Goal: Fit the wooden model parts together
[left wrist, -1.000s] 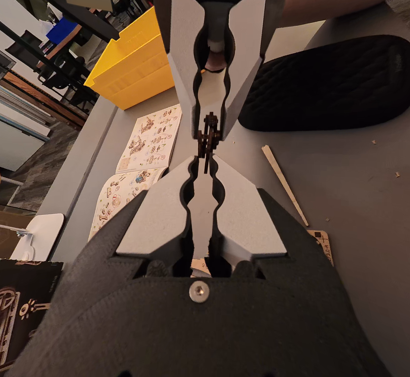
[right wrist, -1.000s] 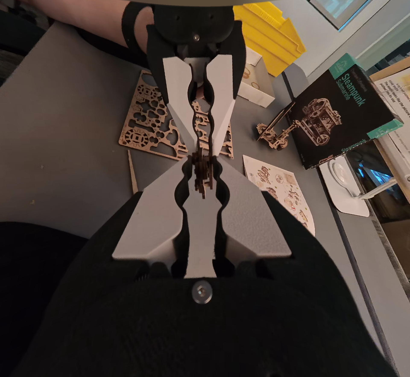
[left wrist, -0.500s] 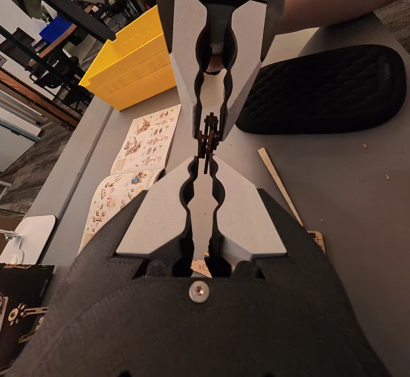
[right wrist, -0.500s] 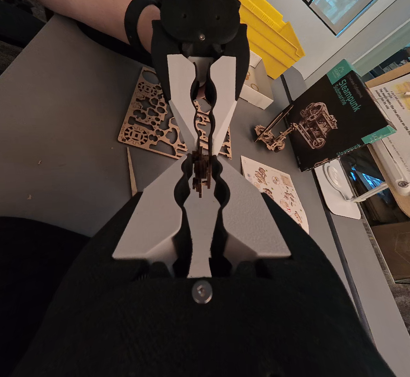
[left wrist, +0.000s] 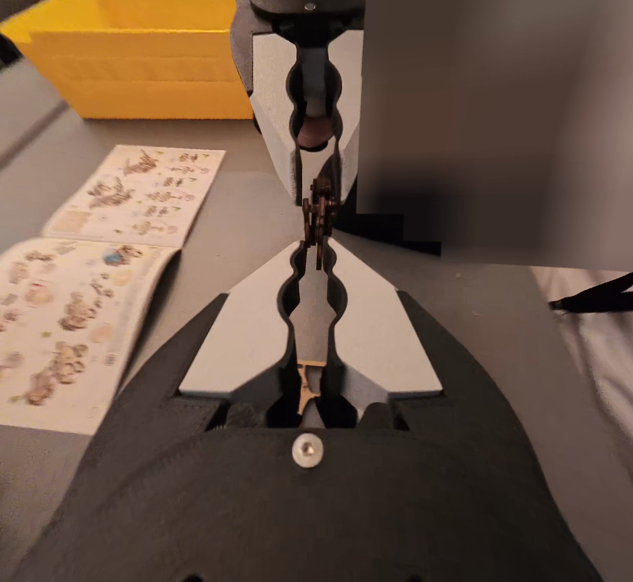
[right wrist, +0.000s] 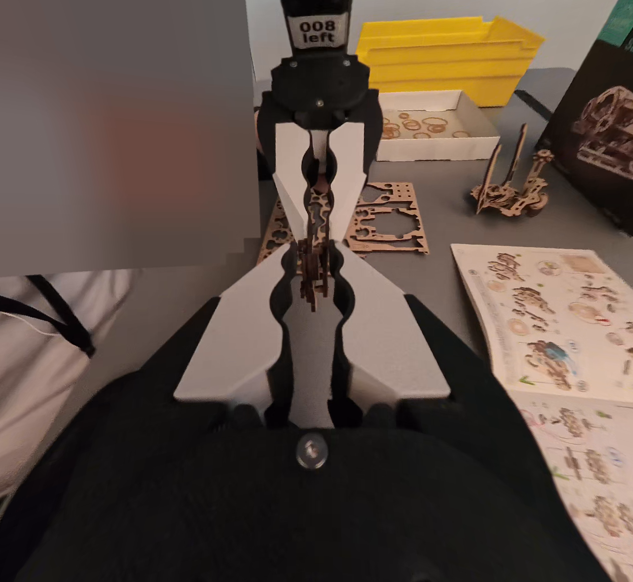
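Wooden model parts (left wrist: 318,219), a small dark cluster of laser-cut pieces, are held in the air between the two grippers, which meet tip to tip above the grey table (left wrist: 239,209). In the left wrist view, the left gripper (left wrist: 317,250) has its jaws drawn narrow, pinching the near end of the cluster at the very tips, while the right gripper (left wrist: 317,195) reaches in from straight ahead and nips the far end. In the right wrist view, the right gripper (right wrist: 313,257) is likewise closed narrow on the cluster (right wrist: 312,271), which sits between its tips and reaches a little way back between its fingers; the left gripper (right wrist: 317,233) comes down from straight ahead and clamps the far end of the same pieces. Beyond and below the left gripper's tips in that view lies a flat wooden parts sheet (right wrist: 387,223). To the right of the right gripper an open instruction booklet (right wrist: 548,319) lies on the table, and farther ahead on that side stand a partly built wooden model (right wrist: 507,195), a white tray (right wrist: 438,151) of small rings, a yellow bin (right wrist: 445,52) and a dark box (right wrist: 599,141). Seen from the left gripper, the booklet (left wrist: 102,257) lies to its left and the yellow bin (left wrist: 137,52) ahead on the left.
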{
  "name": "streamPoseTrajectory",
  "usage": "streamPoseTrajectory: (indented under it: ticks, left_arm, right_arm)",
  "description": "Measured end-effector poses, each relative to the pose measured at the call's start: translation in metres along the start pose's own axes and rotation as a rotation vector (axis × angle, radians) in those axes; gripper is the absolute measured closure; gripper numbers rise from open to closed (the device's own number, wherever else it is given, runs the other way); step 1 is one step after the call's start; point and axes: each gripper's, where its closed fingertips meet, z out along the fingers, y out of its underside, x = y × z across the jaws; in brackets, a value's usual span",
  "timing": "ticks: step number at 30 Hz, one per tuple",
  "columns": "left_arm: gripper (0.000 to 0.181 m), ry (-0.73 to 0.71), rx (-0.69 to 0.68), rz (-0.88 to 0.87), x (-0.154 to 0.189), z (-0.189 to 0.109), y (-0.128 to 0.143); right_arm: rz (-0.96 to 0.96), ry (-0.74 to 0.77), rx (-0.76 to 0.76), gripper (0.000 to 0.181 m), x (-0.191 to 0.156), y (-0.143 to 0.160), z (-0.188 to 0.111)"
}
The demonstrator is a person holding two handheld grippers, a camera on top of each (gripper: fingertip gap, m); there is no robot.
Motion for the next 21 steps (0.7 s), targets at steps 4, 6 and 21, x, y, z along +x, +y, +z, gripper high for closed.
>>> streamPoseTrajectory:
  ticks: [4,6,21]
  left_arm:
    - [0.174,0.096,0.018,-0.18,0.002,0.001,0.0]
    - [0.174,0.129,0.029,-0.258,0.002,0.002,0.0]
    - [0.174,0.315,0.076,-0.688,0.003,0.004,0.004]
  right_arm:
    - [0.121,-0.051,0.03,0.166,0.003,0.001,-0.002]
    - [0.187,-0.074,0.05,0.166,0.005,0.001,-0.002]
    - [0.534,-0.185,0.088,0.162,0.016,0.012,-0.002]
